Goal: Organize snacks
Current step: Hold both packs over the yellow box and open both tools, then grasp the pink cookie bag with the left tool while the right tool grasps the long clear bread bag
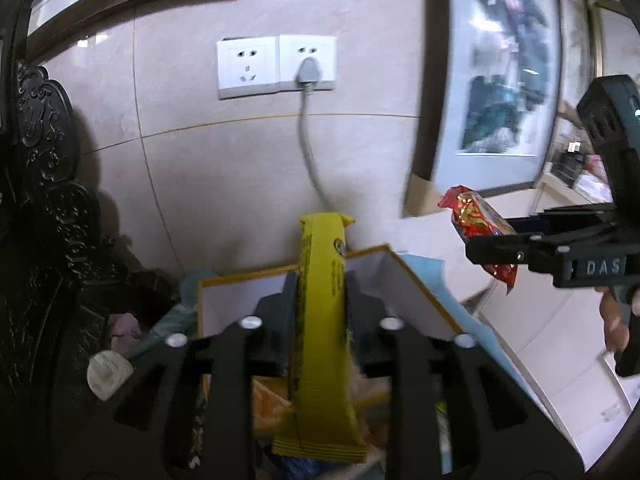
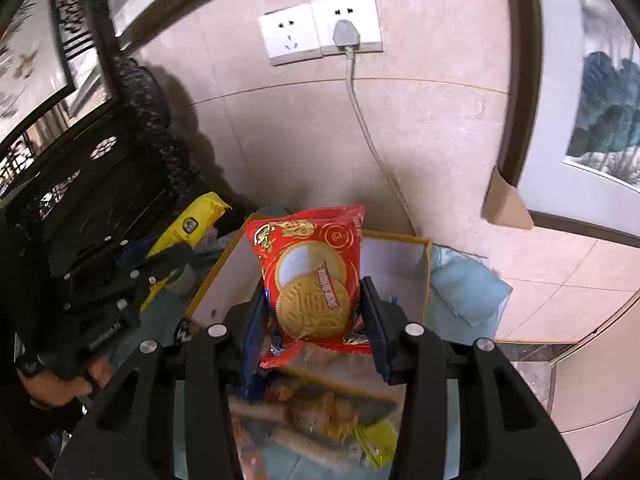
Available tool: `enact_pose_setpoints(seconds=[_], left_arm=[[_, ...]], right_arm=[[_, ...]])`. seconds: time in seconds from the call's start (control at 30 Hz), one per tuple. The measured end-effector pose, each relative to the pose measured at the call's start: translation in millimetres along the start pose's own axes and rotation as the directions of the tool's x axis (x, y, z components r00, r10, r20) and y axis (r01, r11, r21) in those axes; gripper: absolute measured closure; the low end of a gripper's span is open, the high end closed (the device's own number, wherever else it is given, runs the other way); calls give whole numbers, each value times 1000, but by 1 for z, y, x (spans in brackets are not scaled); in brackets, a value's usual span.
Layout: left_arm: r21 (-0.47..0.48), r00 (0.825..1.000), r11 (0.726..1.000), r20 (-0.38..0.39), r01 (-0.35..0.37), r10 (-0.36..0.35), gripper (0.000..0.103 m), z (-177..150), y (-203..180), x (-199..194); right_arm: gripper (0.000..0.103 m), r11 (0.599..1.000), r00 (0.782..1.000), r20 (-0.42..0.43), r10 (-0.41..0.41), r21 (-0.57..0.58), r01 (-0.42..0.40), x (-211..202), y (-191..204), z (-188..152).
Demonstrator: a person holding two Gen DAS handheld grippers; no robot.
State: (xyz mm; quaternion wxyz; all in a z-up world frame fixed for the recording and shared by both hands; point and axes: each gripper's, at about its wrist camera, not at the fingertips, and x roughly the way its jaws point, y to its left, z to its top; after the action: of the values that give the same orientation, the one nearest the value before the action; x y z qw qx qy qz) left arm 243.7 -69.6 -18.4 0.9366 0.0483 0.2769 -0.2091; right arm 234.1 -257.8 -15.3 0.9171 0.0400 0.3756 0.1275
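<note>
The left tool pinches one long, flat yellow snack bar in crinkled foil, standing upright between its black plastic fingers. The right tool grips one glossy red biscuit packet, square with a crimped hem and two round golden biscuits printed on it. Both packets hang above an open rectangular cardboard box with white walls and yellow edges, sitting on pale blue cloth. Beneath the tools lie more wrapped snacks, too blurred to count. On the beige tiled wall, two white sockets; one holds a grey plug.
</note>
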Motion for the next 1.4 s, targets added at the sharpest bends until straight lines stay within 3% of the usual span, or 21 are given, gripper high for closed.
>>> enact_pose_setpoints(seconds=[0.03,0.07,0.13,0.3,0.4,0.5,0.6,0.73,0.87,0.97,1.07,1.17,1.27,1.33,1.37,1.4], left_arm=[[-17,1000,1000,-16,-13,13,9,3,4,9],[-43,998,998,-24,-52,51,2,3,9,18],[-72,995,994,-58,-86,82,2,0,19,29],[-71,989,992,-104,-108,100,2,-42,30,27],[-99,991,993,-119,-71,59,2,-83,30,11],[-75,986,997,-168,-17,4,2,-141,11,-4],[-41,975,999,-217,26,-35,2,-188,-11,-12],[-18,959,999,-282,32,-36,2,-240,-34,-13],[-25,949,1000,-316,9,-17,8,-261,-39,-3],[-81,945,996,-327,-20,-8,10,-266,-34,7],[-138,944,986,-325,-96,46,9,-269,-27,15],[-174,930,971,-356,-161,91,4,-278,-22,27],[-156,927,969,-352,-193,128,2,-277,-21,34],[-139,929,975,-352,-172,114,4,-278,-20,34],[-130,934,981,-346,-146,92,13,-279,-18,32],[-117,936,985,-341,-130,83,23,-280,-18,31]], right_arm=[[43,1000,1000,-1,-30,-3,30,4,0,3],[34,995,995,-20,-101,-7,100,15,-1,5],[34,991,990,-46,-136,-25,135,28,-2,0],[34,993,994,-83,-72,-101,64,31,4,-39],[34,982,992,-126,-12,-191,-12,28,15,-80],[34,953,973,-229,12,-292,-81,34,31,-139],[34,915,953,-301,-40,-394,-86,47,42,-194],[34,860,948,-305,-88,-503,-83,62,49,-242],[34,857,942,-319,-106,-510,-77,74,49,-251],[34,857,945,-311,-99,-510,-78,81,50,-250],[34,842,948,-299,-106,-534,-74,89,53,-251],[34,831,946,-301,-120,-552,-71,104,55,-253],[34,823,943,-304,-133,-564,-66,118,57,-255],[33,816,932,-328,-152,-574,-69,123,61,-262],[43,818,929,-339,-146,-569,-80,123,63,-263],[61,846,918,-379,-119,-522,-106,124,60,-261]])
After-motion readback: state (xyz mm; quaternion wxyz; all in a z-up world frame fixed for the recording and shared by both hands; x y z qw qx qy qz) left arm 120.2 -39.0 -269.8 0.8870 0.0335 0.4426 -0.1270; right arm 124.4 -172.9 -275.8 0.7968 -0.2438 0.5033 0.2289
